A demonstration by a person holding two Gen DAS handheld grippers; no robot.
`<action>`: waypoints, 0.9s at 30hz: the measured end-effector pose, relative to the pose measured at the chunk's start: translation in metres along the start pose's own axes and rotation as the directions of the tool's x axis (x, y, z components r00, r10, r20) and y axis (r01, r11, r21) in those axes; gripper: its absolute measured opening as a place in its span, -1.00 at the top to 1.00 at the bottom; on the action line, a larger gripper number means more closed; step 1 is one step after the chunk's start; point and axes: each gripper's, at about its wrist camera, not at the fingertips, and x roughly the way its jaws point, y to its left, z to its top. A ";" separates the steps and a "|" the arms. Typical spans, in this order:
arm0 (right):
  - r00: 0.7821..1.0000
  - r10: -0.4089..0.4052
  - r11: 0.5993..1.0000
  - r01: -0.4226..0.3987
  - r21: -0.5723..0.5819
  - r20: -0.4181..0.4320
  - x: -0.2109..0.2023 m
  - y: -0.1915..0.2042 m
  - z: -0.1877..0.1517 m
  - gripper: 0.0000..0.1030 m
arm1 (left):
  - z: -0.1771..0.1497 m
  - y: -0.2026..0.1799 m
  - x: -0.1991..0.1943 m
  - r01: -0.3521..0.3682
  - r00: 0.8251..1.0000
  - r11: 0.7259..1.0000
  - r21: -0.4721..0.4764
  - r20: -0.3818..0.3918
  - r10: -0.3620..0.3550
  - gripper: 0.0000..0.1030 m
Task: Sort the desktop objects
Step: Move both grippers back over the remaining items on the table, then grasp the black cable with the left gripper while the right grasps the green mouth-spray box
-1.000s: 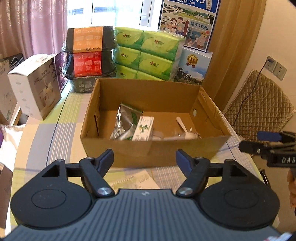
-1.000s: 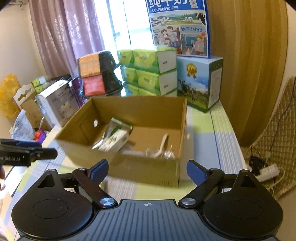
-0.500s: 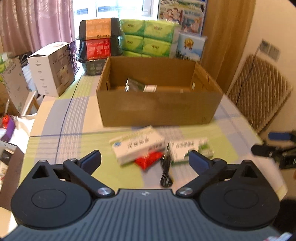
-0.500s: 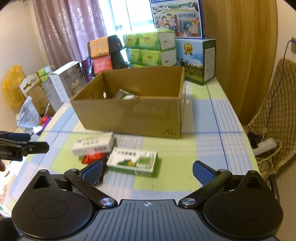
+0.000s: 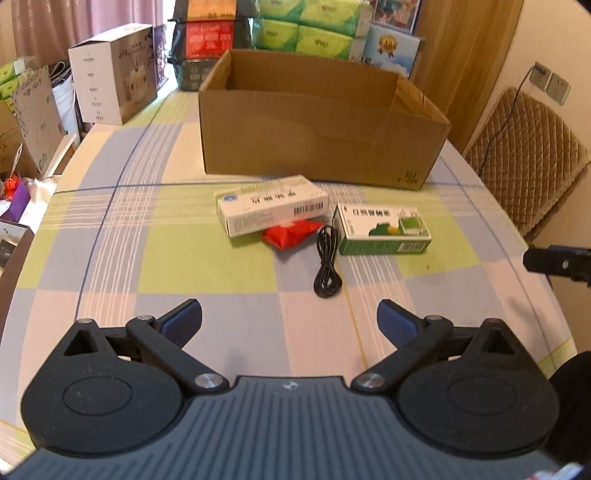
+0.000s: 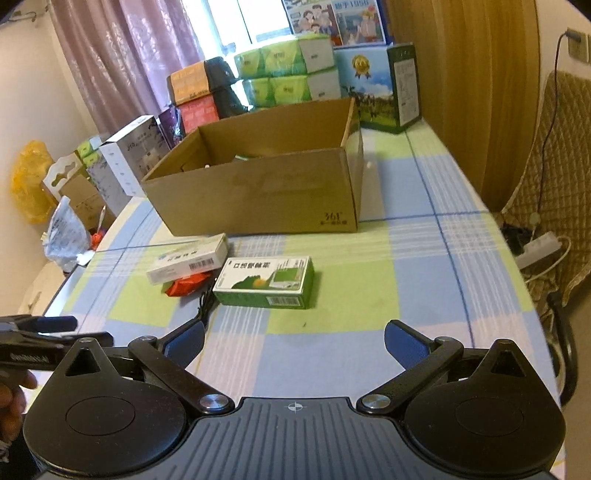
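On the checked tablecloth lie a white medicine box (image 5: 271, 208) (image 6: 188, 256), a red packet (image 5: 290, 234) (image 6: 184, 286) partly under it, a coiled black cable (image 5: 327, 266) (image 6: 205, 306) and a green medicine box (image 5: 382, 230) (image 6: 267, 282). Behind them stands an open cardboard box (image 5: 321, 133) (image 6: 258, 188). My left gripper (image 5: 290, 321) is open, held low in front of the items with nothing between its fingers. My right gripper (image 6: 293, 341) is open too, just short of the green box. Each gripper's tip shows at the edge of the other's view.
White carton (image 5: 114, 88), stacked tissue packs (image 5: 314, 33) and a milk carton (image 6: 380, 85) stand behind the cardboard box. A quilted chair (image 5: 524, 155) is at the right of the table; a power strip (image 6: 539, 247) lies on the floor. Clutter sits off the table's left edge.
Both grippers have pulled back and down from over the cardboard box. The loose items on the cloth have come into view, and the box's contents have dropped out of sight.
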 end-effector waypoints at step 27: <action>0.952 0.039 0.473 -0.284 -0.834 -0.303 0.090 0.052 0.018 -0.95 | 0.032 -0.031 0.078 0.220 0.970 0.888 0.403 -0.189 -0.155 -0.54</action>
